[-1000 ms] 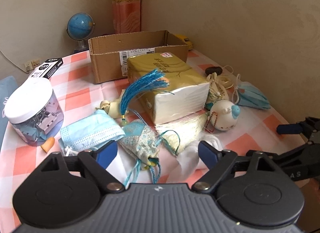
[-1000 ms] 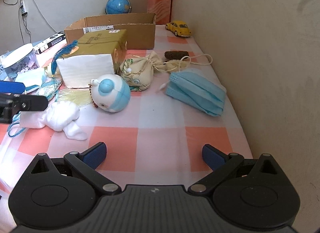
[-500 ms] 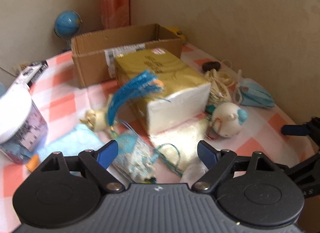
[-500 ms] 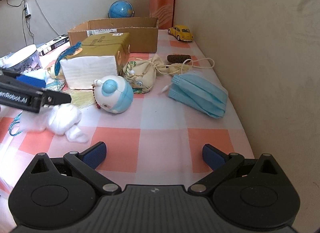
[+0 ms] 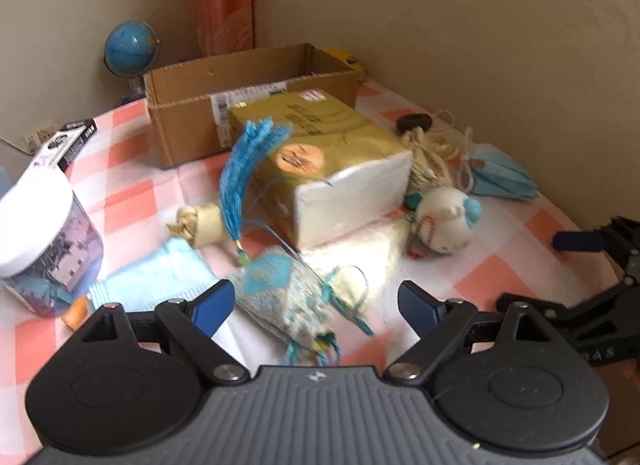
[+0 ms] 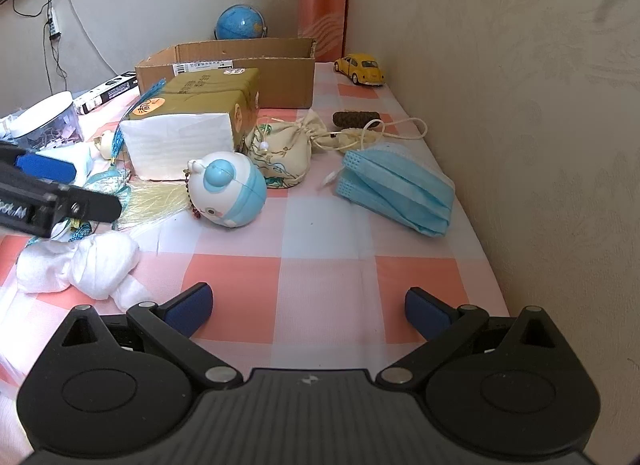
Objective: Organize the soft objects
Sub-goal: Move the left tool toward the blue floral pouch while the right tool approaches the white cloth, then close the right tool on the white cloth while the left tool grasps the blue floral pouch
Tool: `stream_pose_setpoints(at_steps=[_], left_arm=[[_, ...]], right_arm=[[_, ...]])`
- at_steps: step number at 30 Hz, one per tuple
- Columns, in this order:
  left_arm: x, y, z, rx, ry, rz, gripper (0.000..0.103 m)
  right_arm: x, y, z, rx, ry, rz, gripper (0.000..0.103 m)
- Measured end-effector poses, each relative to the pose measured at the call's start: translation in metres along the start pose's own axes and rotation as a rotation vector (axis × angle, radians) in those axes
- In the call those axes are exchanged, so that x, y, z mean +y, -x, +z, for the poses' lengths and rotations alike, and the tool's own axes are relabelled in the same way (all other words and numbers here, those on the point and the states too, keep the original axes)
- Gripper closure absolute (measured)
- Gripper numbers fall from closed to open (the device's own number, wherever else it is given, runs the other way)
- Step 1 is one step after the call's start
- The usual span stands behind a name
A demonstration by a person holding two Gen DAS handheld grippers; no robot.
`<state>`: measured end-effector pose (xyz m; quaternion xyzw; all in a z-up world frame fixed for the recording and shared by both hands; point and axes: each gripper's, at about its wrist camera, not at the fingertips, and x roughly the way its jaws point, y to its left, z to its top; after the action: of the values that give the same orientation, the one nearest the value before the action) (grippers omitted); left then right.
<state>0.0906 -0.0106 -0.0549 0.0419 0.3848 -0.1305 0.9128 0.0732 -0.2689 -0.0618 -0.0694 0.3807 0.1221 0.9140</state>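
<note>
Left tongs: I see the jaws wide and opening a little further; the embroidered blue pouch lies on the cloth between the pads, which do not press on it. Nothing is held.
Right tongs: I see them spread wide over bare checked cloth near the table's right edge, empty.
Blue pouch: near the front of the table, its tassel cords trailing toward me, just beside a flat face mask.
Tissue pack: mid-table, gold wrapper, white end facing me; a blue tassel lies across its left side.
Cardboard box: open, behind the tissue pack toward the far edge.
White knotted cloth: front left in my right view, under the left tongs' arm.
Round toy: white and blue, just in front of the tissue pack.
Cream drawstring bag: right of the tissue pack, close behind the round toy.
Folded masks: stacked near the right edge, by the wall.
Clip jar: left edge, white lid.
Globe, yellow toy car: at the far edge, globe behind the box.
</note>
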Motion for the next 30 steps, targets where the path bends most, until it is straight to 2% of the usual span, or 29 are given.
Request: stream_pose_setpoints(at_steps=[3, 4, 5, 10, 12, 15, 21, 23, 25, 30], left_arm=[[0.002, -0.009, 0.005, 0.001, -0.013, 0.011, 0.019], [0.003, -0.013, 0.006, 0.007, -0.017, 0.014, 0.025], [0.004, -0.015, 0.007, 0.011, -0.019, 0.017, 0.027], [0.009, -0.026, 0.008, 0.046, -0.03, 0.027, 0.027], [0.011, -0.024, 0.007, 0.061, -0.016, 0.006, 0.027], [0.006, -0.018, 0.002, 0.084, -0.05, -0.03, 0.025], [0.007, -0.016, -0.004, 0.111, -0.088, -0.053, 0.018], [0.01, -0.019, -0.001, 0.116, -0.099, -0.063, 0.013], [0.011, -0.023, 0.001, 0.127, -0.112, -0.06, 0.003], [0.016, -0.03, 0.005, 0.153, -0.123, -0.084, 0.0]], right_arm=[[0.0, 0.0, 0.0, -0.001, 0.002, 0.002, 0.0], [0.0, 0.0, 0.0, -0.001, 0.002, 0.002, 0.0], [0.0, 0.0, 0.0, -0.001, 0.003, 0.003, 0.0], [-0.001, 0.0, -0.001, -0.003, 0.005, 0.006, 0.0], [-0.001, 0.0, -0.001, -0.003, 0.006, 0.007, 0.0], [-0.001, 0.0, -0.001, -0.004, 0.006, 0.008, 0.0], [0.0, 0.001, -0.002, -0.008, 0.005, 0.007, 0.0], [0.0, 0.001, -0.002, -0.006, 0.007, 0.009, 0.0], [0.0, 0.001, -0.003, -0.005, 0.008, 0.011, 0.0], [0.0, 0.001, -0.002, -0.001, 0.011, 0.014, 0.0]])
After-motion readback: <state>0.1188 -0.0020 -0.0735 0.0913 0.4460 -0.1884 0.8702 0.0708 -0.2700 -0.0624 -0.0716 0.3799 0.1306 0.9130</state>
